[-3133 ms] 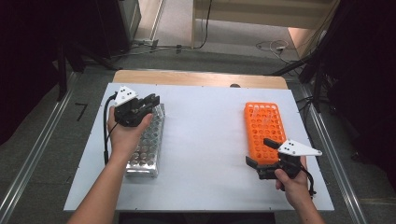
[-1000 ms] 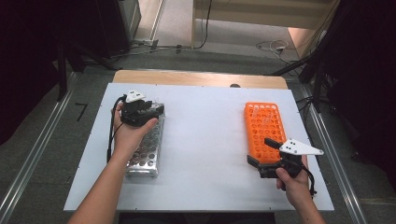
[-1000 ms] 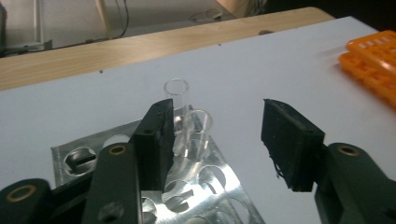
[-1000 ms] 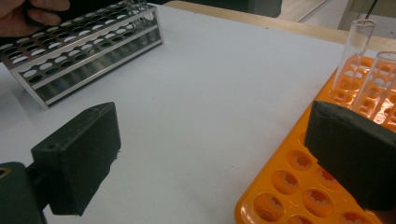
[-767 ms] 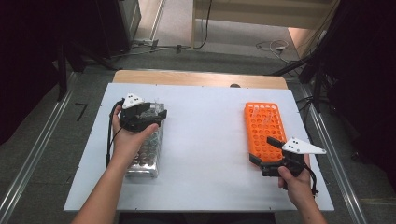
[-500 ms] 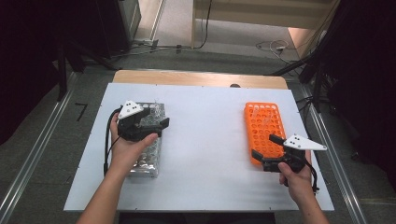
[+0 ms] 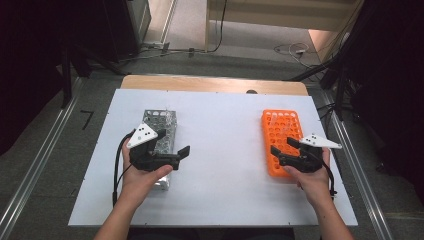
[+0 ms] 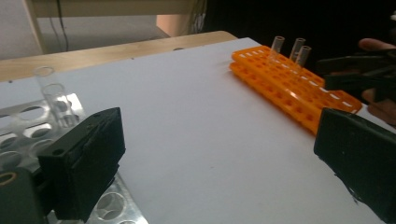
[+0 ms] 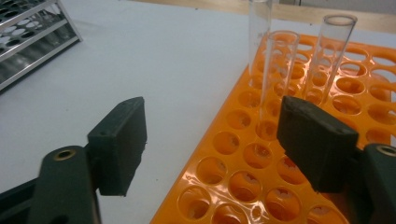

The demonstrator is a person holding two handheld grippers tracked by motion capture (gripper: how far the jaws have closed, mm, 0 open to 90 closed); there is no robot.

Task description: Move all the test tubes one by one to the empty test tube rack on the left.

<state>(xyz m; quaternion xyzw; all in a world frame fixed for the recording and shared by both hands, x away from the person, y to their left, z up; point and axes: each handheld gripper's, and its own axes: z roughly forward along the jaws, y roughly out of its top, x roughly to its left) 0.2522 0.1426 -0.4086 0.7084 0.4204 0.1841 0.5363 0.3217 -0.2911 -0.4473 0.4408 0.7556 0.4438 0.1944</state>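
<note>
An orange tube rack (image 7: 280, 131) lies on the right of the white table, with three clear glass tubes (image 9: 275, 74) standing in it. On the left stands a metal rack (image 7: 162, 124) holding one clear tube (image 8: 56, 99). My left gripper (image 7: 180, 157) hovers at the metal rack's near right side, pointing right. Its jaws have just been opening and stand wide, with nothing between them (image 8: 219, 154). My right gripper (image 7: 277, 156) is over the orange rack's near end. Its jaws (image 9: 215, 140) have just been closing but stay apart, the nearest tube just ahead of them, untouched.
The white table top (image 7: 225, 150) lies bare between the two racks. A wooden strip (image 7: 210, 84) runs along the far edge. Metal rails (image 7: 45, 150) flank both sides of the table, and cables lie on the floor beyond.
My left gripper has drawn back from the metal rack's far end toward the person and opened. My right gripper has narrowed its jaws and shifted slightly at the orange rack's near end.
</note>
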